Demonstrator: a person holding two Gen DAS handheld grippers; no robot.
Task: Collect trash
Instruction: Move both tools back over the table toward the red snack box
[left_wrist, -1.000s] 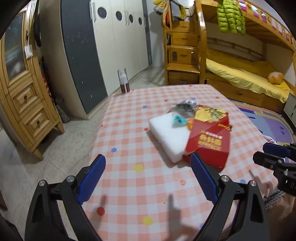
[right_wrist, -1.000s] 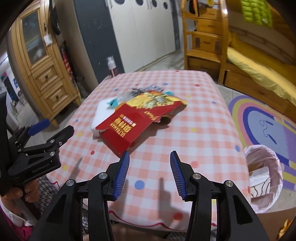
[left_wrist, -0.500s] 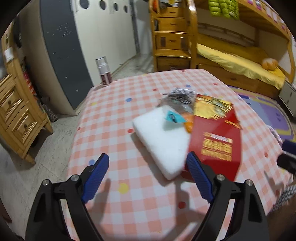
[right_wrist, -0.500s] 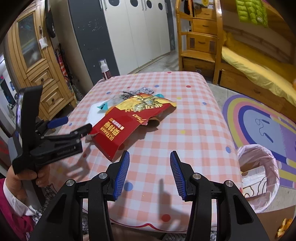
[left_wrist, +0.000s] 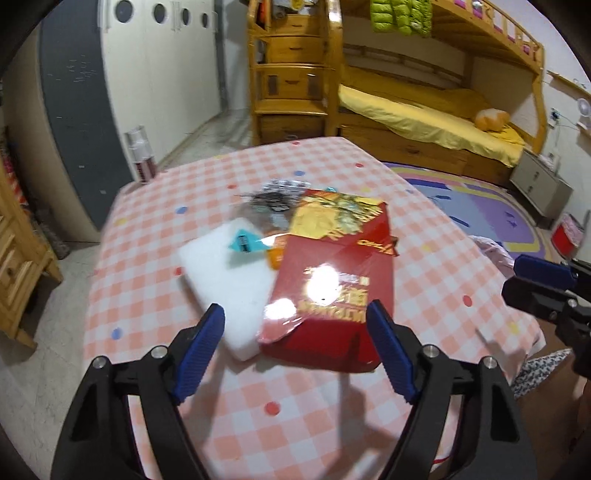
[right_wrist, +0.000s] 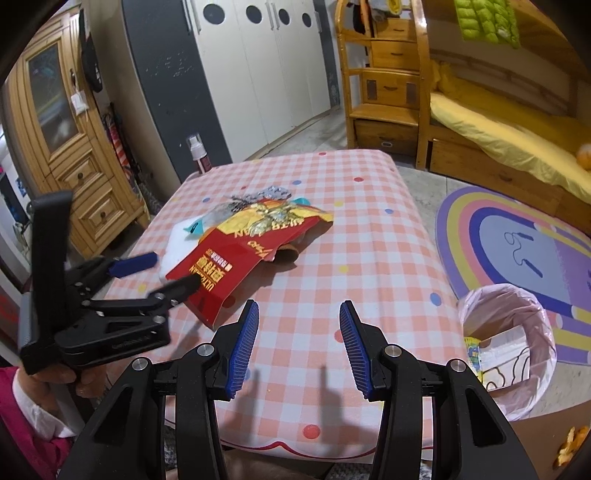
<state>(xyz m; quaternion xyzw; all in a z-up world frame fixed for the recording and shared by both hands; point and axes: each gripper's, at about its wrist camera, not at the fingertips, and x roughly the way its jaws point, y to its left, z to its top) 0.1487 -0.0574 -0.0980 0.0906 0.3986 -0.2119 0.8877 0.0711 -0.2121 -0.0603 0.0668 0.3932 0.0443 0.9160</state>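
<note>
A pile of trash lies on the checked tablecloth (left_wrist: 229, 435): a red and yellow flattened carton (left_wrist: 332, 280), a white foam block (left_wrist: 229, 280), a teal scrap (left_wrist: 243, 242) and a clear crinkled wrapper (left_wrist: 273, 203). My left gripper (left_wrist: 295, 347) is open, its jaws straddling the near ends of the foam block and carton. In the right wrist view the carton (right_wrist: 236, 258) shows with the left gripper (right_wrist: 159, 273) at its near-left corner. My right gripper (right_wrist: 299, 343) is open and empty above the table's near edge.
A pink-lined trash bin (right_wrist: 506, 350) with paper in it stands on the floor right of the table. A spray bottle (right_wrist: 197, 155) stands beyond the far left corner. A wooden cabinet (right_wrist: 62, 155), wardrobe doors and a bunk bed (left_wrist: 424, 110) surround the table.
My left gripper has moved forward and down to the pile, its jaws now around the near ends of foam block and carton. The right gripper has shifted only slightly.
</note>
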